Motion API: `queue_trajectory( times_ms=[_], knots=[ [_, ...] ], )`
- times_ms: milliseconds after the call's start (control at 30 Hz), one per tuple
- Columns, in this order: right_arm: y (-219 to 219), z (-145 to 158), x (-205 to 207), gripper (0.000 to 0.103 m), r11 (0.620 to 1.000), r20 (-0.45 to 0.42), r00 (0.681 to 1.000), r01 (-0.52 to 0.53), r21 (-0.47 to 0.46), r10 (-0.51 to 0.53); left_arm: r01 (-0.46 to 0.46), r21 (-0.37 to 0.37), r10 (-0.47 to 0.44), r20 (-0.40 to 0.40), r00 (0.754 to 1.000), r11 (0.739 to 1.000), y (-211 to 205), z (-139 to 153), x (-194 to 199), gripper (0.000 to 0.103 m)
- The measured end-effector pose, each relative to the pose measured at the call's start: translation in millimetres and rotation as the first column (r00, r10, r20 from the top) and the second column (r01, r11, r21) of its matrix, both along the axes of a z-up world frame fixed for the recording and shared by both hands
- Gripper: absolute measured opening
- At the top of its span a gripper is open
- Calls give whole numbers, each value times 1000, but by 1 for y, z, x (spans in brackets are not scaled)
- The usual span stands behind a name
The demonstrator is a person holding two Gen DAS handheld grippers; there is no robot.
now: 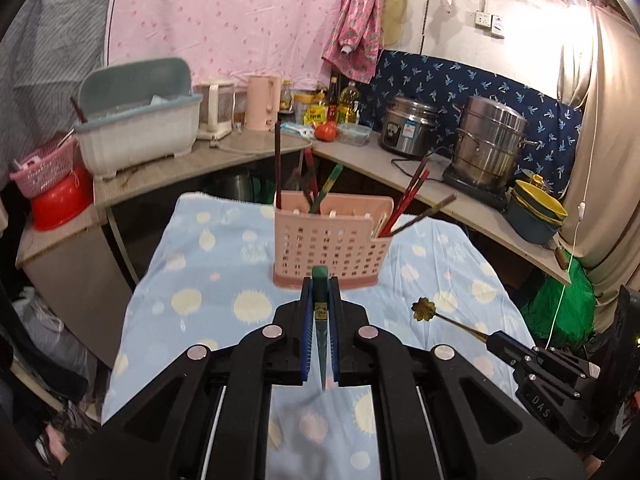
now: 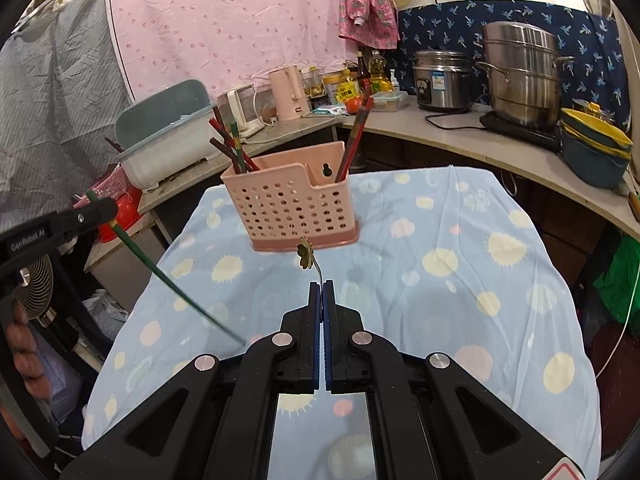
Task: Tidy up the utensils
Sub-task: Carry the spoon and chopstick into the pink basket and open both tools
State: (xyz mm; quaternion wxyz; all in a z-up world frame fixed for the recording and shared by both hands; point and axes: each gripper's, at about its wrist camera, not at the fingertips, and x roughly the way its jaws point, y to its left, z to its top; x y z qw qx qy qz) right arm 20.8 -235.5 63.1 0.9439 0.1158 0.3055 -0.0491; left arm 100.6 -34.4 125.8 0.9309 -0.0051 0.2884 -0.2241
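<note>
Ahead of both claws: pink holder (image 1: 330, 242) upright on the clothed bench (image 1: 208, 280).
Left claw (image 1: 320, 292): clenched on a green chopstick (image 1: 321, 328), its long axis slanting down toward the cloth.
Right claw (image 2: 321, 294): clenched on a flower-headed spoon (image 2: 306, 254), head toward the holder.
Nearer: cannot tell.
Writing: "GenRobot.AI", "DAS" on claw bodies.

Pink perforated plastic utensil caddy (image 1: 332, 246): matt, smooth. Pale blue cotton-like tablecloth with yellow and pink dots (image 2: 440, 280): soft, matt, creased. Green lacquered chopstick (image 1: 320, 276): glossy. Small brass-coloured metal spoon with flower-shaped end (image 2: 306, 254): dull shine. Black plastic gripper fingers (image 2: 310, 308): matt, blue ribbed rubbery pads. Stacked stainless-steel steamer pot (image 1: 490, 140): bright, reflective.
</note>
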Motion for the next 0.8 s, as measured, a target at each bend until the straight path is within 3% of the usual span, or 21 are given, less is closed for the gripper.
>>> queue_trajectory(
  times_ms=[500,667,800],
  knots=[
    [-7,52,70,2,994,15,1000,-15,-110,17,-1,-24,5,167,986,1000,-43,98,56,7],
    [-9,86,115,2,967,-70,997,-53,-248,37,2,-17,2,221,975,1000,-66,134,80,7],
    [-15,91,152,2,955,-151,987,-91,-282,50,-9,-21,14,237,972,1000,-78,147,106,7]
  ],
)
